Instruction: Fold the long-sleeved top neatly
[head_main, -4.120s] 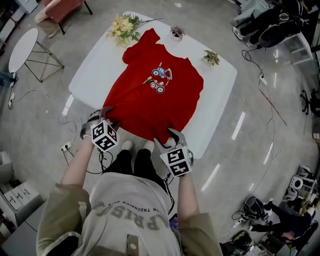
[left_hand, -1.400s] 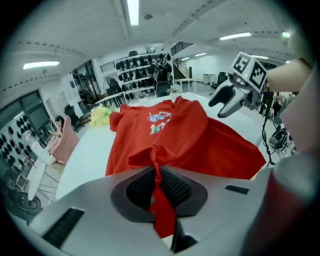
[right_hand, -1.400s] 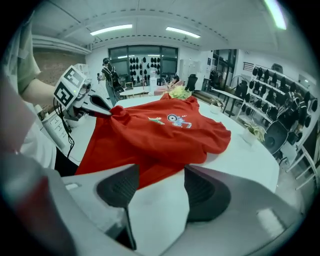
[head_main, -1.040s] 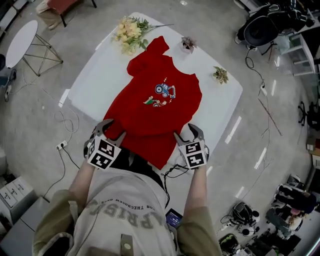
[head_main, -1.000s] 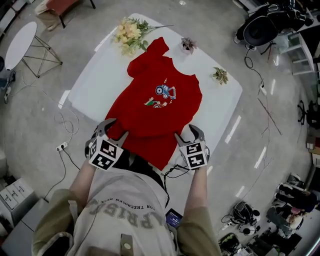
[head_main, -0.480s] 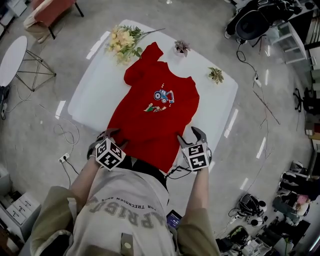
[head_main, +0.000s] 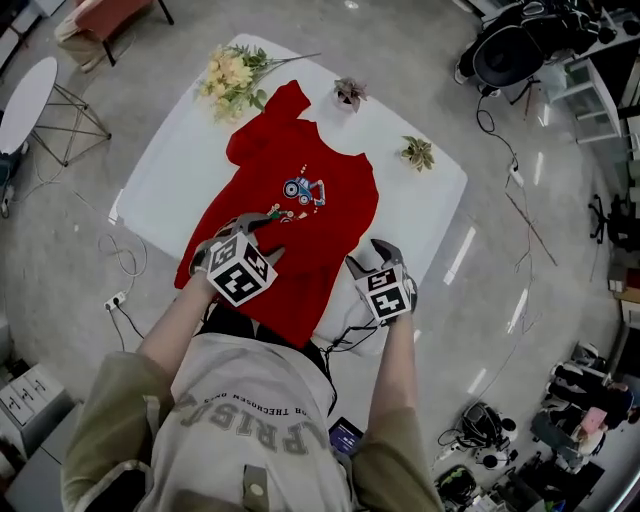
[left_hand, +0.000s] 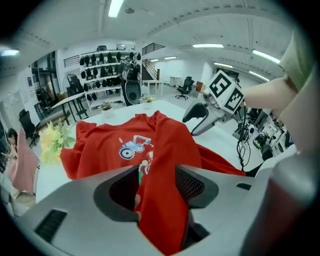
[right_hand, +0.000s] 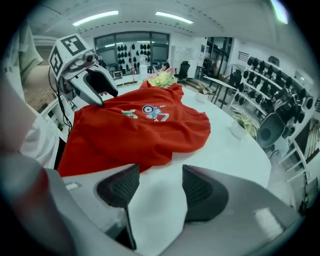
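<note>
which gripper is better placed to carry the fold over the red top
left gripper: its fingers grip a lifted edge of the red top; the right gripper is open over the table

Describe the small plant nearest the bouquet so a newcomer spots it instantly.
On the white table, look along the far edge beyond the red top. Right of the yellow bouquet sits a small potted plant; its leaves are darker, purplish, unlike the green plant further right.

The long-sleeved top (head_main: 300, 215) lies on the bench (head_main: 170, 160), collar farthest. A bouquet (head_main: 228, 75) lies left of the collar, a potted plant (head_main: 349, 93) just right of it, and a second plant (head_main: 417, 152) further right. The left gripper (head_main: 262, 235) is above the top's near part, and the right gripper (head_main: 368, 256) is beside its right edge.
</note>
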